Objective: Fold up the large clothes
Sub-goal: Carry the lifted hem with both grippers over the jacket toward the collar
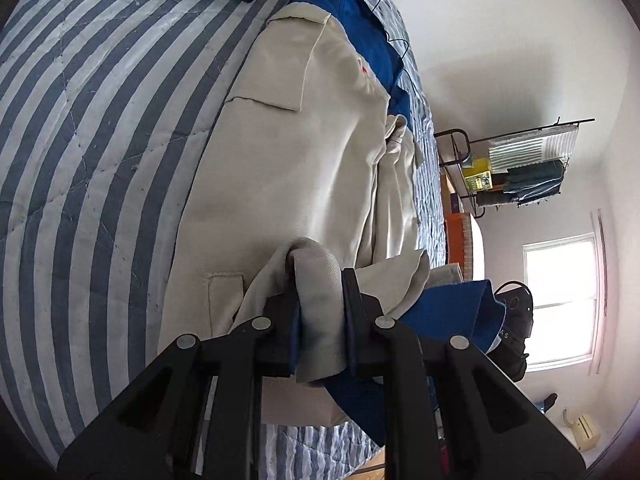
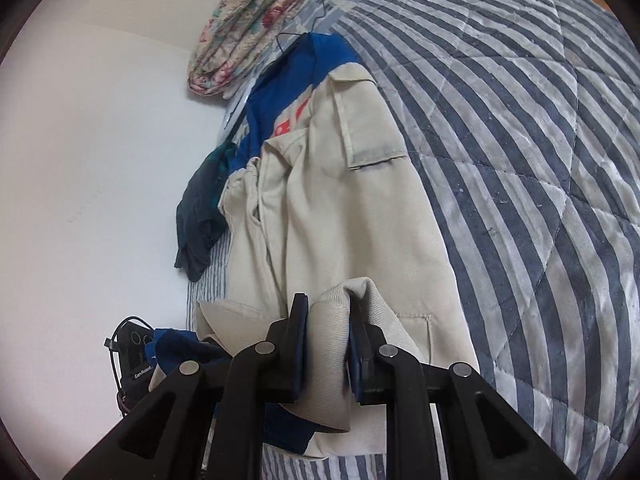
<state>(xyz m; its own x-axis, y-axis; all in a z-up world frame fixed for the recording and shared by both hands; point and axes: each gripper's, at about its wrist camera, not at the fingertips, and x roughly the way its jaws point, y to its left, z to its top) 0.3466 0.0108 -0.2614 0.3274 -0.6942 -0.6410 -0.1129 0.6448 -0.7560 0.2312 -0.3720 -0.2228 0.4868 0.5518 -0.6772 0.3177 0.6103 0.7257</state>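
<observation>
A large beige garment with a blue lining (image 1: 296, 160) lies stretched over a blue-and-white striped quilt (image 1: 80, 140). My left gripper (image 1: 318, 300) is shut on a bunched fold of its near hem. In the right wrist view the same beige garment (image 2: 340, 208) runs away from me, its blue part (image 2: 300, 76) at the far end. My right gripper (image 2: 330, 320) is shut on another bunch of the hem. The other gripper's black body shows at the edge of each view (image 1: 516, 320) (image 2: 134, 356).
A folded floral blanket (image 2: 244, 28) lies at the head of the bed by the white wall. A dark teal garment (image 2: 200, 216) hangs off the bed's edge. A metal rack with folded items (image 1: 520, 168), an orange box (image 1: 460, 236) and a window (image 1: 560, 300) stand beyond the bed.
</observation>
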